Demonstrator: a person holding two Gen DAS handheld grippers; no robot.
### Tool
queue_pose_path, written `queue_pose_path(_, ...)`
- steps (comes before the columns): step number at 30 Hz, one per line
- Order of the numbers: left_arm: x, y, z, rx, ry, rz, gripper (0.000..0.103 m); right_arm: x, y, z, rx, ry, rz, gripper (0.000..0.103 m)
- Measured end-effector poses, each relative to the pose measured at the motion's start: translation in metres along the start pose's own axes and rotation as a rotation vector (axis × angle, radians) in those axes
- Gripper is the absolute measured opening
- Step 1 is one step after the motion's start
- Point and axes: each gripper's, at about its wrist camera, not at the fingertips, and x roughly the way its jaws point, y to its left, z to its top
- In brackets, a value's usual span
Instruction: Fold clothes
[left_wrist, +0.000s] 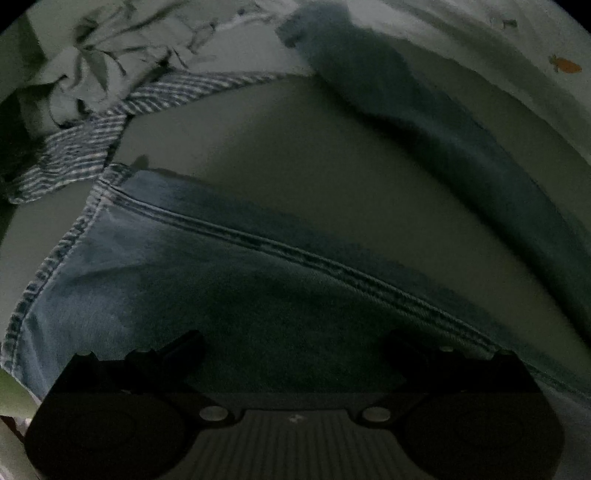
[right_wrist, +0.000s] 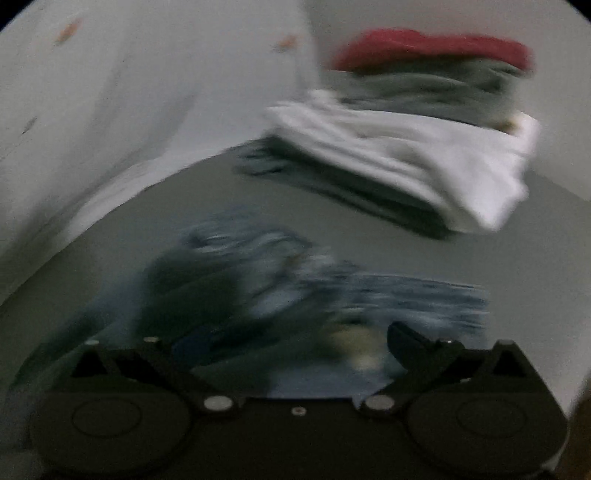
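A pair of blue jeans (left_wrist: 207, 266) lies spread on the grey surface in the left wrist view, one leg close under me with its hem at the left, the other leg (left_wrist: 424, 122) running away to the upper right. My left gripper (left_wrist: 291, 347) is open just above the near leg, holding nothing. In the right wrist view, blurred by motion, a bunched part of the jeans (right_wrist: 280, 280) lies right in front of my right gripper (right_wrist: 284, 350), which is open with cloth between its spread fingers.
A striped blue and white garment (left_wrist: 110, 122) and a leaf-print cloth (left_wrist: 96, 51) lie at the far left. A stack of folded clothes (right_wrist: 417, 125), red on top, white below, stands at the right. A white patterned sheet (right_wrist: 110, 110) lies at the left.
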Motion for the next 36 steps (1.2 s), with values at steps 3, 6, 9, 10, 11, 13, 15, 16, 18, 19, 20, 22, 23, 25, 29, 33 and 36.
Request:
queue_pose_path(3, 0.002, 0.001, 0.009, 0.057, 0.062, -0.03, 0.103, 0.017, 0.035, -0.012, -0.011, 0.017, 0.107, 0.103)
queue_pose_path(6, 0.004, 0.007, 0.019, 0.092, 0.114, -0.08, 0.103, 0.032, 0.064, -0.029, 0.006, -0.006, 0.151, 0.103)
queue_pose_path(9, 0.002, 0.02, 0.033, 0.061, 0.106, -0.142, 0.103, 0.035, 0.087, -0.046, -0.014, -0.054, 0.109, 0.103)
queue_pose_path(10, 0.001, 0.024, 0.04, 0.044, 0.092, -0.153, 0.103, 0.039, 0.093, -0.05, -0.009, -0.051, 0.094, 0.103)
queue_pose_path(11, 0.0, 0.026, 0.047, 0.03, 0.076, -0.156, 0.103, 0.043, 0.098, -0.052, 0.003, -0.043, 0.081, 0.103)
queue_pose_path(13, -0.001, 0.029, 0.064, 0.009, 0.046, -0.144, 0.103, 0.054, 0.105, -0.054, 0.016, -0.042, 0.044, 0.103)
queue_pose_path(15, 0.0, 0.024, 0.084, 0.012, 0.018, -0.122, 0.103, 0.057, 0.113, -0.055, 0.006, -0.045, -0.005, 0.103)
queue_pose_path(16, 0.001, 0.02, 0.096, 0.02, 0.003, -0.115, 0.103, 0.059, 0.117, -0.054, -0.004, -0.04, -0.031, 0.103)
queue_pose_path(18, 0.003, 0.01, 0.119, 0.049, -0.026, -0.116, 0.103, 0.064, 0.125, -0.052, -0.027, -0.016, -0.074, 0.103)
queue_pose_path(19, 0.004, 0.004, 0.129, 0.058, -0.037, -0.118, 0.103, 0.065, 0.127, -0.049, -0.035, 0.007, -0.085, 0.103)
queue_pose_path(20, 0.005, -0.001, 0.139, 0.066, -0.047, -0.122, 0.103, 0.067, 0.129, -0.047, -0.04, 0.032, -0.093, 0.103)
queue_pose_path(22, 0.007, -0.01, 0.157, 0.082, -0.071, -0.134, 0.103, 0.069, 0.13, -0.038, -0.027, 0.082, -0.094, 0.103)
queue_pose_path(23, 0.009, -0.014, 0.166, 0.092, -0.084, -0.141, 0.103, 0.069, 0.13, -0.034, -0.011, 0.096, -0.092, 0.103)
queue_pose_path(25, 0.011, -0.02, 0.182, 0.109, -0.117, -0.154, 0.102, 0.068, 0.13, -0.027, 0.036, 0.11, -0.086, 0.103)
queue_pose_path(29, 0.009, -0.03, 0.215, 0.128, -0.234, -0.246, 0.087, 0.068, 0.137, -0.014, 0.132, 0.116, -0.076, 0.103)
queue_pose_path(33, 0.01, -0.036, 0.251, 0.115, -0.36, -0.229, 0.075, 0.073, 0.154, -0.005, 0.138, 0.116, -0.044, 0.103)
queue_pose_path(36, 0.023, -0.036, 0.275, 0.06, -0.421, -0.225, 0.082, 0.076, 0.17, -0.001, 0.076, 0.122, -0.025, 0.103)
